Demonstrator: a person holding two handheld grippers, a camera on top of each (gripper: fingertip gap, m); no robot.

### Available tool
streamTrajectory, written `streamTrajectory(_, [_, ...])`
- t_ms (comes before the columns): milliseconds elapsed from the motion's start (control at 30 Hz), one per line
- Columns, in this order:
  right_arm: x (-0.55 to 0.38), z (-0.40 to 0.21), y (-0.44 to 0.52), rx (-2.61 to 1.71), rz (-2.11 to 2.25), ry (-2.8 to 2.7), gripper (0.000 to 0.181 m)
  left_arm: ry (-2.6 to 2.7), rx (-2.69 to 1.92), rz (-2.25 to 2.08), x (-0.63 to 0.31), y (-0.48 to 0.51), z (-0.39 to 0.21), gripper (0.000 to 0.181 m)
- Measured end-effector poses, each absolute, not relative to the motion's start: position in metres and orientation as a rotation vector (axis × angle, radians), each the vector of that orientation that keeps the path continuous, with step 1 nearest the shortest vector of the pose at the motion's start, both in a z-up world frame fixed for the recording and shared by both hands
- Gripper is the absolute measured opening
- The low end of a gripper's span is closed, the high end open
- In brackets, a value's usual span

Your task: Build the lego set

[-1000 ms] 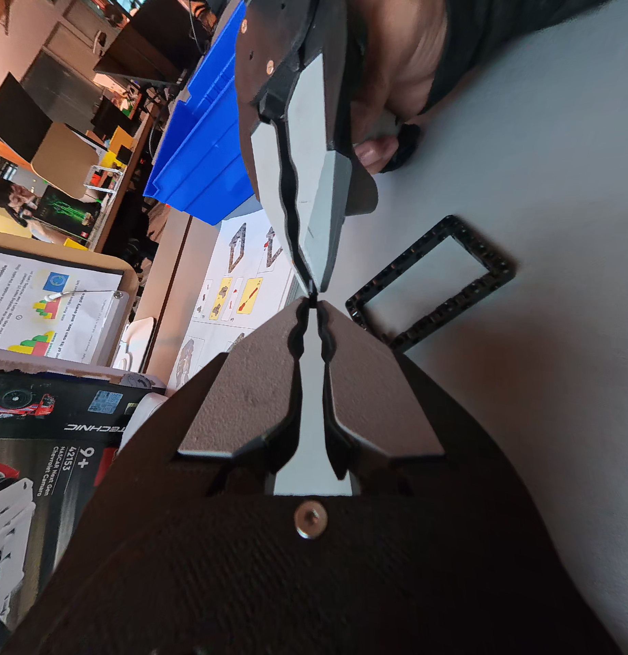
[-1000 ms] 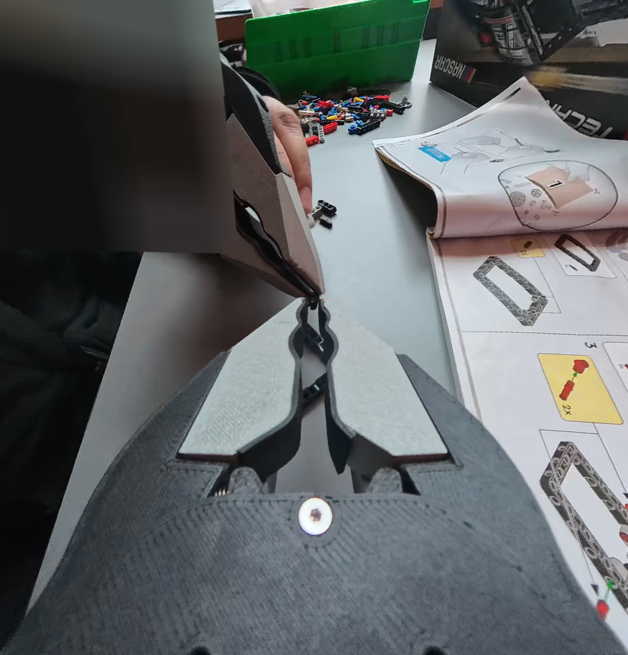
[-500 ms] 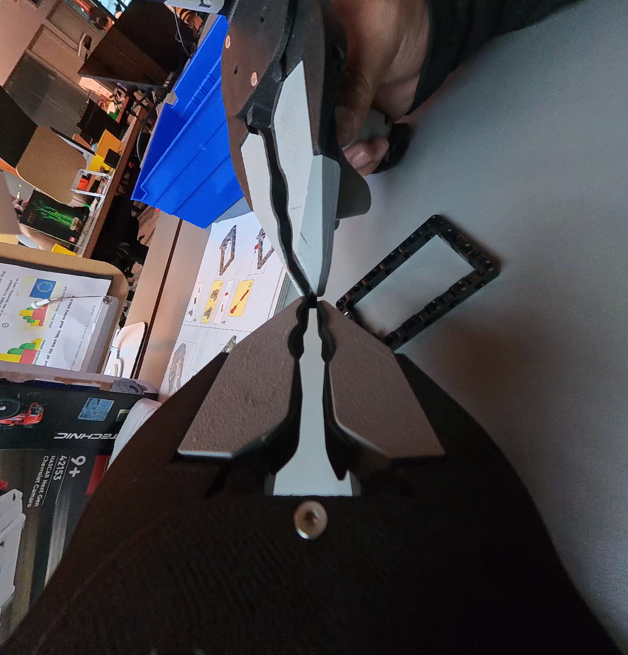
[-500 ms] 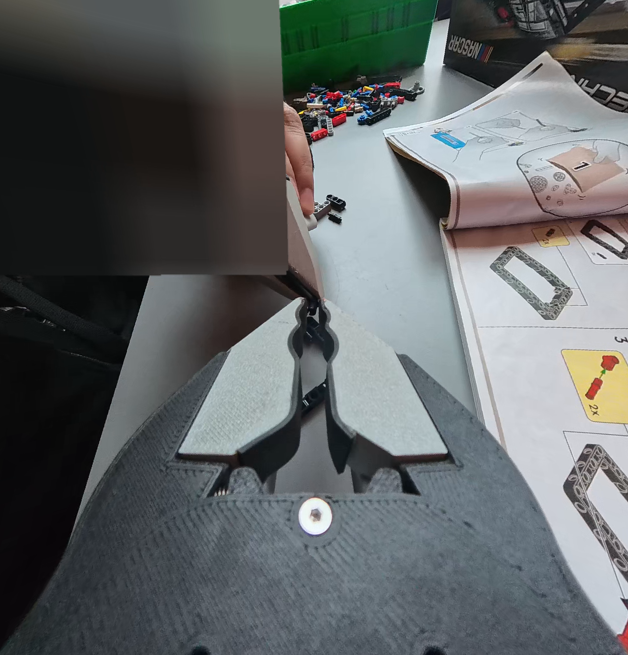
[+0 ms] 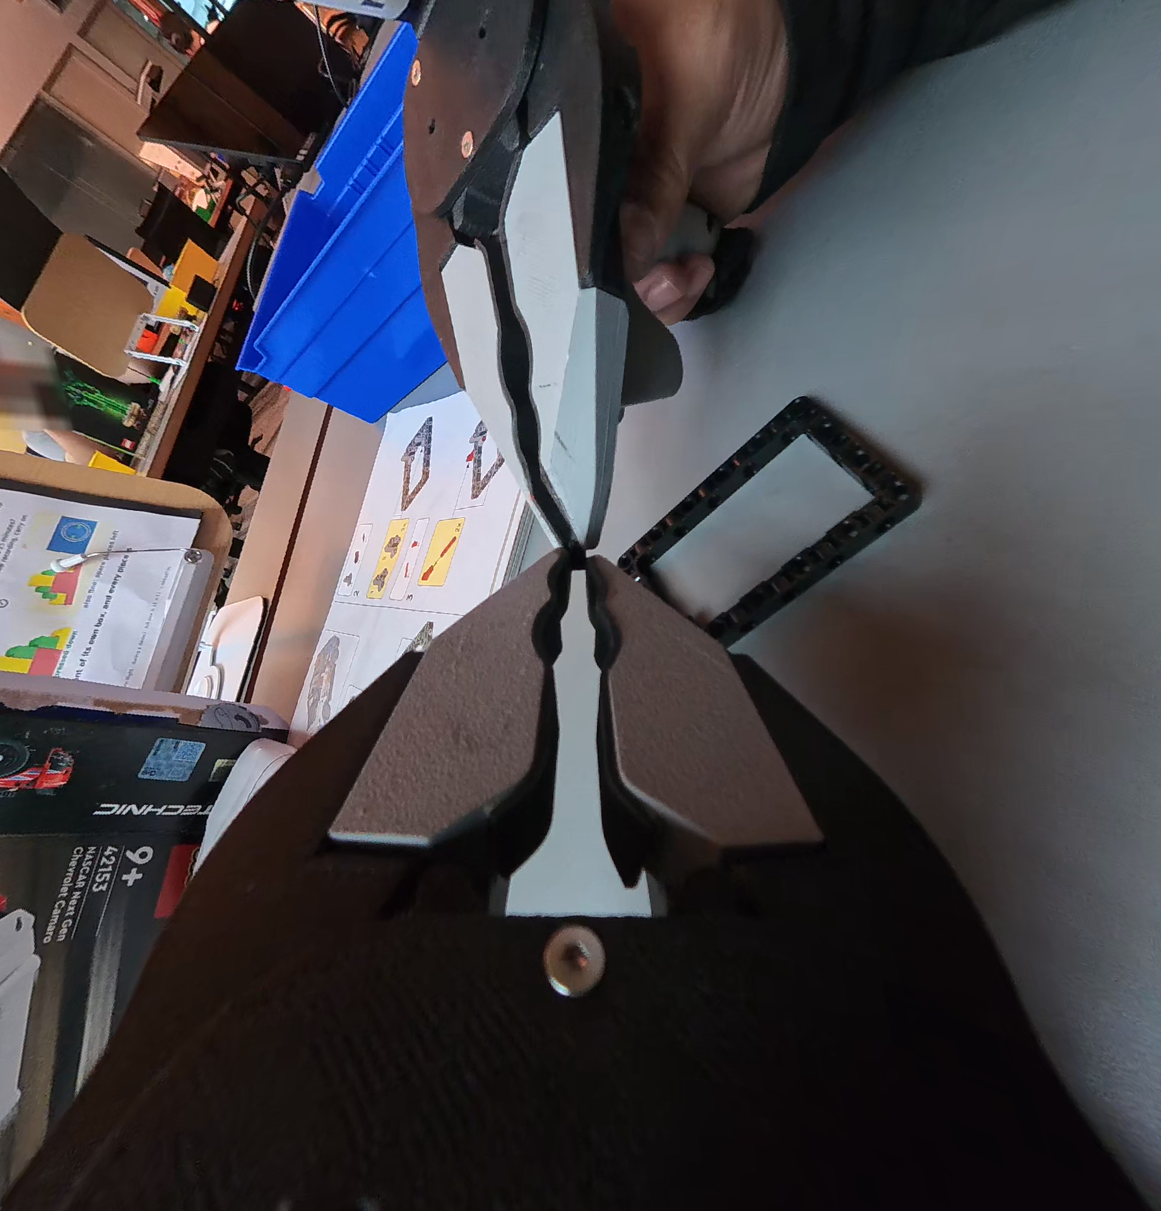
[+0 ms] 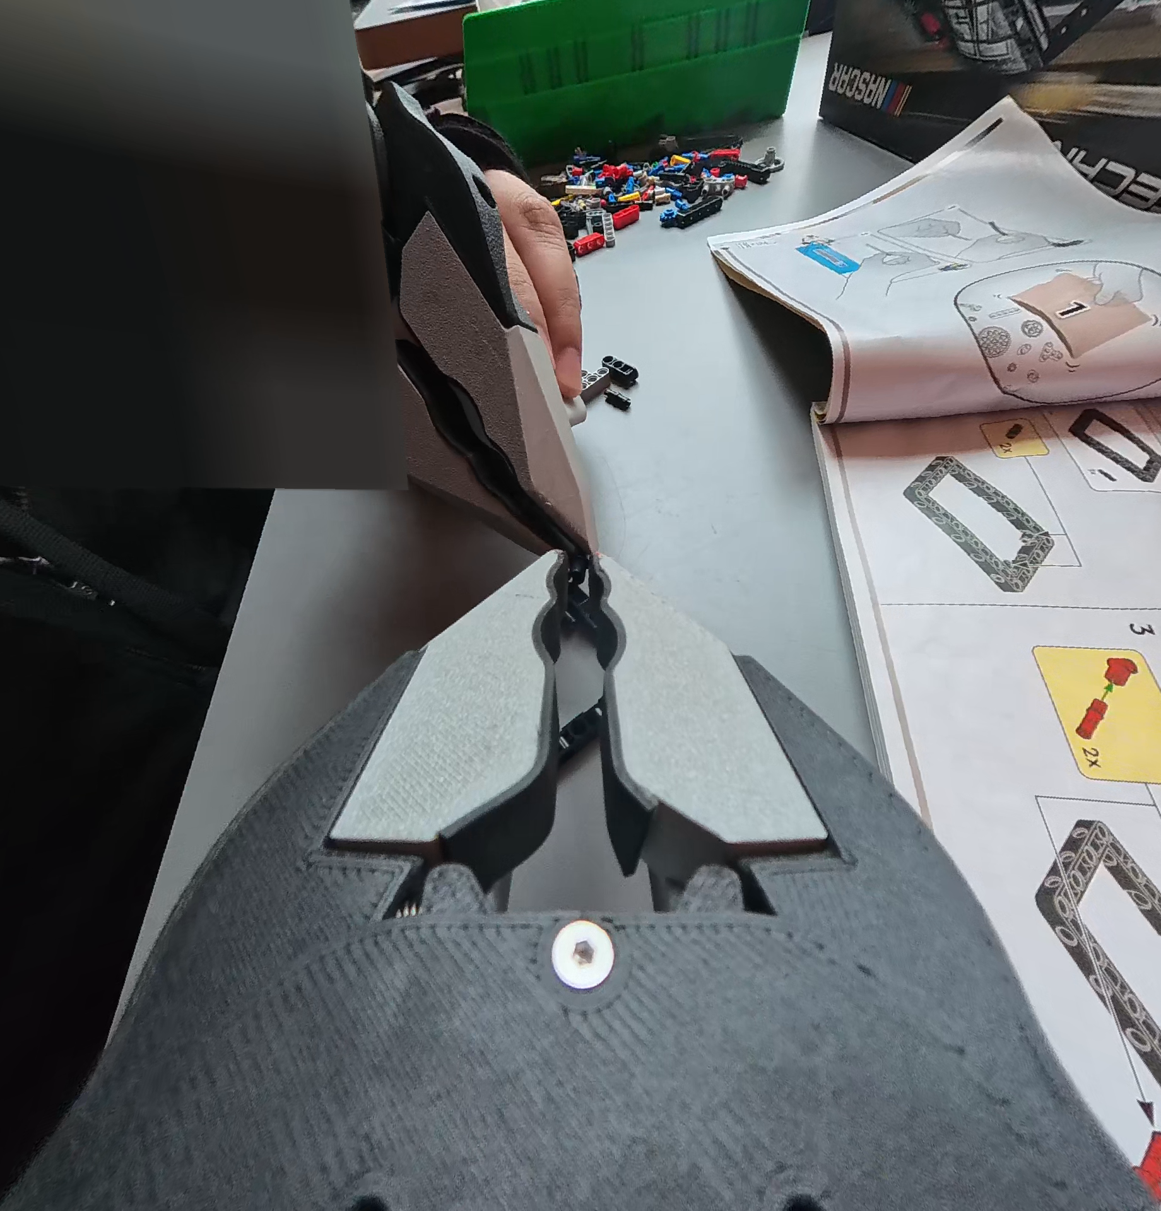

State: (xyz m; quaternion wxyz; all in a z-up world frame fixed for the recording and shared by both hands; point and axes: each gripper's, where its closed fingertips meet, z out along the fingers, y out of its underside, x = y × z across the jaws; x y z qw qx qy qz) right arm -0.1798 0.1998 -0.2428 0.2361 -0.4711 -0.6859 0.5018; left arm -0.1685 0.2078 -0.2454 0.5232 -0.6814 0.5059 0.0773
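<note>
Grey table [image 5: 958,262], black frame [image 5: 771,518] farther right.

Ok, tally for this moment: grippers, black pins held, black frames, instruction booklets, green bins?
Grippers: 2, left gripper and right gripper
Held black pin: 1
Black frame: 1
Instruction booklet: 1
Green bin: 1
Total: 6

My left wrist camera is rolled sideways and looks close along my dark left gripper [image 5: 576,565] across the grey tabletop [image 5: 958,655]. My right wrist camera sits upright and looks along my grey right gripper [image 6: 579,569] from close above the same table. Both views share the open white instruction booklet [image 6: 997,590] and the spot where my two tips meet.
</note>
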Motion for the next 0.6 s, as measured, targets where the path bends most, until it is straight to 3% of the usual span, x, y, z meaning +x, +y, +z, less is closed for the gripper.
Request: streamTrajectory(600, [-0.1801, -0.2448, 0.1996, -1.291, 1.362, -1.892, 0.002, 1.217, -1.636, 0.187, -0.1686, 0.2075, -0.2473, 0.002])
